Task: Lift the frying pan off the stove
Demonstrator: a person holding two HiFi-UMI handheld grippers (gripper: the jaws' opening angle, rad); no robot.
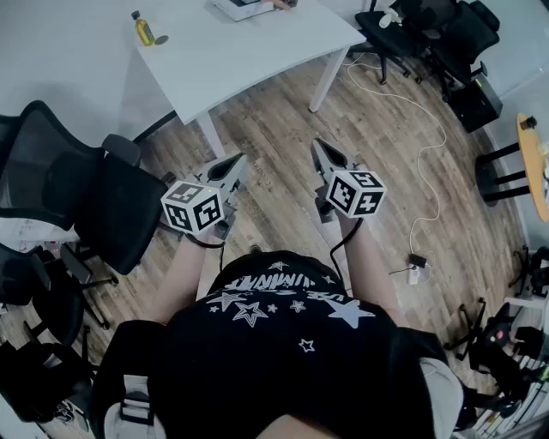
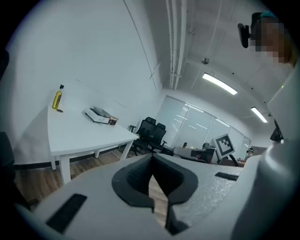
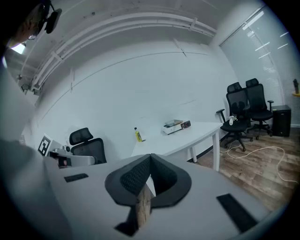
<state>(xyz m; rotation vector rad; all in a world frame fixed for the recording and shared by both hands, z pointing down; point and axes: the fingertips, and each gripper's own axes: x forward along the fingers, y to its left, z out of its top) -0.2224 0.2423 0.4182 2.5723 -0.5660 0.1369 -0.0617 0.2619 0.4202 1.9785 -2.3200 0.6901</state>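
Note:
No frying pan and no stove shows in any view. I hold both grippers at waist height over a wooden floor (image 1: 283, 129), pointing toward a white table (image 1: 249, 51). The left gripper (image 1: 238, 159) is shut, its jaws meeting at the tips with nothing between them; the left gripper view shows the same closed left gripper (image 2: 151, 157). A hand's width to its right, the right gripper (image 1: 316, 144) is shut and empty too, seen closed as the right gripper (image 3: 150, 157) in its own view.
On the white table (image 2: 84, 133) stand a yellow bottle (image 1: 143, 29) and a flat box (image 1: 244, 7). A black office chair (image 1: 94, 197) is close on my left, more chairs (image 1: 437, 34) at the far right. A white cable (image 1: 425, 154) lies on the floor.

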